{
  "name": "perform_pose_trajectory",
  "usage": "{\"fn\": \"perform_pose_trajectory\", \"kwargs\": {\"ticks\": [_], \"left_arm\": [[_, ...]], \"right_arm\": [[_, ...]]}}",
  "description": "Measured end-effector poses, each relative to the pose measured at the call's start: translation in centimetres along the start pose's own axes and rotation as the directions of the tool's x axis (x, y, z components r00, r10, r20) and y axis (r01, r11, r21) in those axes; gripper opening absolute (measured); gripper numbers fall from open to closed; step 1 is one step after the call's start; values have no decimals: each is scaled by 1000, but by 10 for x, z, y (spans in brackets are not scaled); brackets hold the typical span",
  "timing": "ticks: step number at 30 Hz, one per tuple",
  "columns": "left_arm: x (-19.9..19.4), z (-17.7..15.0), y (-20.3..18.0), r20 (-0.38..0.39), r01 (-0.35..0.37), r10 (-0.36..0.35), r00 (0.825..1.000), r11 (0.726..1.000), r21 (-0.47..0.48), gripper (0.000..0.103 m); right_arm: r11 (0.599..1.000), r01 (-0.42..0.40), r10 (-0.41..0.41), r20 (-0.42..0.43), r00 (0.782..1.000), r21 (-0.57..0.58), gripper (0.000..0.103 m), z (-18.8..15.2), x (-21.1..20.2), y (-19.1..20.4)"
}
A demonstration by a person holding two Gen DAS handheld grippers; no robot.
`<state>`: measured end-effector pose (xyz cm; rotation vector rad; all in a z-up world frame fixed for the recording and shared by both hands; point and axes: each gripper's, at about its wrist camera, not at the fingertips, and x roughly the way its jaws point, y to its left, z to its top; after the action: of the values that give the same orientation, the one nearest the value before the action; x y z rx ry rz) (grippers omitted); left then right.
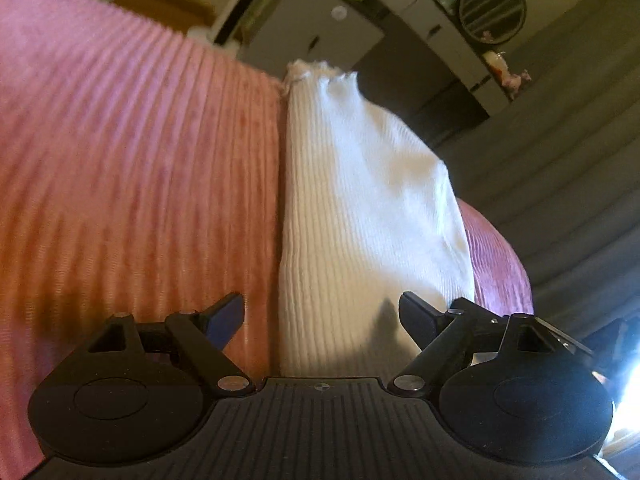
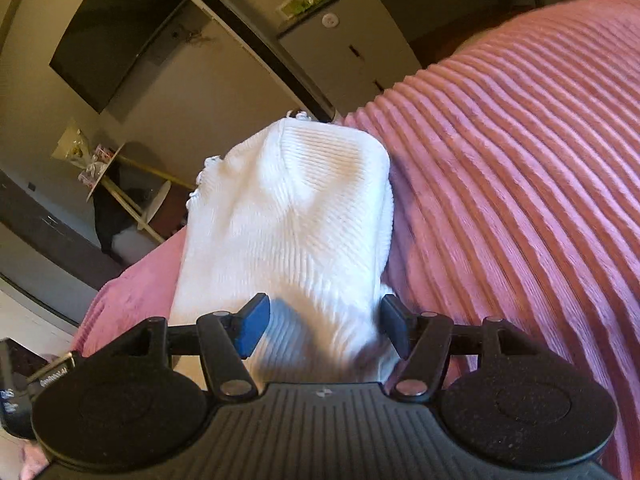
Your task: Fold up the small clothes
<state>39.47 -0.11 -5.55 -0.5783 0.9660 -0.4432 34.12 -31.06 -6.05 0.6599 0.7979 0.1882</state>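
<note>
Two grippers stand opened at the near edge of one white ribbed garment (image 1: 360,208), which lies on the pink ribbed blanket (image 1: 120,160).

At the lower middle of the left wrist frame, our left gripper (image 1: 322,320) is released: its left finger (image 1: 224,320) is over the blanket and its right finger (image 1: 416,322) over the cloth, so the garment's left edge runs between them. In the right wrist frame the garment (image 2: 288,220) fills the centre, with the blanket (image 2: 520,160) at the right, and our right gripper (image 2: 324,326) is also released, the cloth between its fingers. We judge that the step is to take the near hem. To do it well, we should pinch both sides at the same height, catch all layers, and lift evenly, so the fold lands straight.
</note>
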Motion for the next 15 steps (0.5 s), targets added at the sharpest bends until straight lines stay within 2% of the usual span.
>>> {"fn": "perform_pose_trajectory", "kwargs": {"ticks": [2, 4, 5, 7, 9, 11, 15], "left_arm": [[5, 3, 4, -2, 39, -39, 999, 999, -28, 87], [11, 7, 5, -1, 53, -53, 999, 998, -32, 83], [14, 8, 5, -3, 61, -61, 998, 998, -25, 77], [24, 10, 5, -12, 47, -47, 999, 999, -22, 70], [26, 12, 5, -10, 56, -56, 998, 998, -16, 59], [27, 11, 3, -9, 55, -55, 998, 998, -17, 55], [30, 9, -2, 0, 38, -38, 999, 999, 14, 55]], "right_arm": [[999, -34, 35, -26, 999, 39, 64, 6, 9, -7], [994, -73, 76, -43, 996, 80, 64, 11, 16, -14], [992, -88, 93, -53, 994, 94, 63, 13, 20, -16], [990, -103, 110, -63, 992, 101, 50, 16, 24, -18], [985, -130, 138, -65, 988, 111, 42, 17, 25, -21], [979, -155, 164, -64, 984, 134, 42, 16, 25, -27], [972, -173, 186, -73, 980, 156, 44, 18, 29, -34]]}}
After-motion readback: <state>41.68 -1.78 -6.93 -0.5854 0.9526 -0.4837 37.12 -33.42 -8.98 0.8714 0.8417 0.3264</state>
